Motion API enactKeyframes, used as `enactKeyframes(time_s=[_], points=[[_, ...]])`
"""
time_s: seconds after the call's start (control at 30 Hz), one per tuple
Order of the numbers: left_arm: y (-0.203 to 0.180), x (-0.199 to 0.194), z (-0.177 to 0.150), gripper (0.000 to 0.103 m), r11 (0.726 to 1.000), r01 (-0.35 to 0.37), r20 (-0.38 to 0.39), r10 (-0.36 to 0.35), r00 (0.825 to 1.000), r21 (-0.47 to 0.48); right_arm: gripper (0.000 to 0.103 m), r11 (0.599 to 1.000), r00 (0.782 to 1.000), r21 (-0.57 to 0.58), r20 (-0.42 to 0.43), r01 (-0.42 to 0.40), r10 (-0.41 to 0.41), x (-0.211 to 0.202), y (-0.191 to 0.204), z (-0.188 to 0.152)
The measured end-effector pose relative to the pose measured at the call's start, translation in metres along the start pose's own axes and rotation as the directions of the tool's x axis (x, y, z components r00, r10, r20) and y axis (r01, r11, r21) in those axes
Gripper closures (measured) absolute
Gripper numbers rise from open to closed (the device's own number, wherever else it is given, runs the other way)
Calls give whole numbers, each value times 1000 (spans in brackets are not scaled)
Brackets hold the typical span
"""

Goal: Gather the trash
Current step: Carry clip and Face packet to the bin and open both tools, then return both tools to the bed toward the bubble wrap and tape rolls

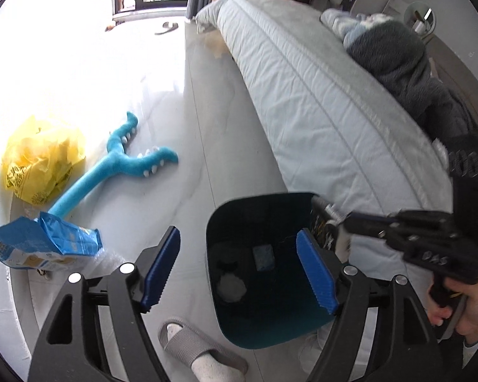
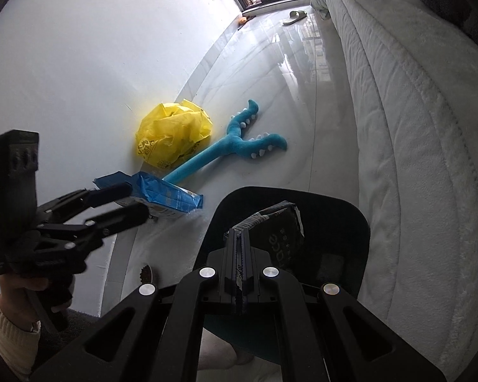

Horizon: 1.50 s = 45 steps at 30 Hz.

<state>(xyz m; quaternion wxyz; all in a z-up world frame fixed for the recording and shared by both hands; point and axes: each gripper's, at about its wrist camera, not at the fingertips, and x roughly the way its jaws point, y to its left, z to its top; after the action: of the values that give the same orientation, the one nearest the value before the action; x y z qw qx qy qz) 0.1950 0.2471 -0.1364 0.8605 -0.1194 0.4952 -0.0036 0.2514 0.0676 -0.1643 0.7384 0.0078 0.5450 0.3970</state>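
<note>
Nearest, found the right gripper (image 2: 239, 235) clenched on a dark wrapper (image 2: 280, 232), held over the mouth of the bin (image 2: 350, 210), not yet dropped. Found the left gripper (image 1: 237, 238) released and empty over the same bin. Counted two scraps (image 1: 263, 256) already inside. Judged the task partly done: blue packet (image 1: 47, 248) and crumpled yellow bag (image 1: 41, 159) left on the floor by the wall (image 2: 79, 63), beside a plush toy (image 1: 121, 162). Noted the bed (image 1: 302, 95) edge just beside the bin; saw open floor beyond.
</note>
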Motion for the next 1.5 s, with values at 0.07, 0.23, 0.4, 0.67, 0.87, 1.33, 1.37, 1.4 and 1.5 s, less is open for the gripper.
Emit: enactKeyframes(time_s=[0.07, 0.23, 0.4, 0.67, 0.87, 1.33, 1.37, 1.4, 1.5], points=[[-1, -9, 3, 24, 1000, 4, 45, -4, 999, 8, 101, 1000, 1000, 3, -13, 10, -10, 5, 0, -1], [-3, -26, 9, 24, 1000, 13, 123, -16, 992, 24, 101, 999, 998, 14, -46, 35, -34, 20, -3, -3], [-9, -43, 11, 23, 998, -19, 211, 6, 977, 62, 98, 997, 991, 6, -107, 83, -82, 37, -8, -11], [-22, -67, 26, 18, 999, -36, 322, 22, 946, 40, 67, 995, 988, 7, -121, 102, -100, 31, -9, -15], [-36, -79, 35, 16, 1000, -6, 374, 5, 928, 0, 58, 997, 997, -6, -36, 71, -71, -1, -4, -8], [-110, -77, 51, 10, 998, 33, 417, -56, 907, 62, 42, 995, 979, -7, 182, 99, -96, -97, -35, 1], [-114, -75, 50, 10, 997, 38, 414, -61, 908, 65, 41, 994, 975, -4, 196, 109, -106, -104, -38, 1], [-119, -73, 51, 10, 997, 44, 410, -68, 909, 68, 41, 993, 970, -1, 211, 121, -118, -112, -43, 0], [-136, -68, 52, 10, 995, 64, 402, -91, 911, 80, 39, 988, 957, 5, 246, 157, -154, -133, -56, -3]])
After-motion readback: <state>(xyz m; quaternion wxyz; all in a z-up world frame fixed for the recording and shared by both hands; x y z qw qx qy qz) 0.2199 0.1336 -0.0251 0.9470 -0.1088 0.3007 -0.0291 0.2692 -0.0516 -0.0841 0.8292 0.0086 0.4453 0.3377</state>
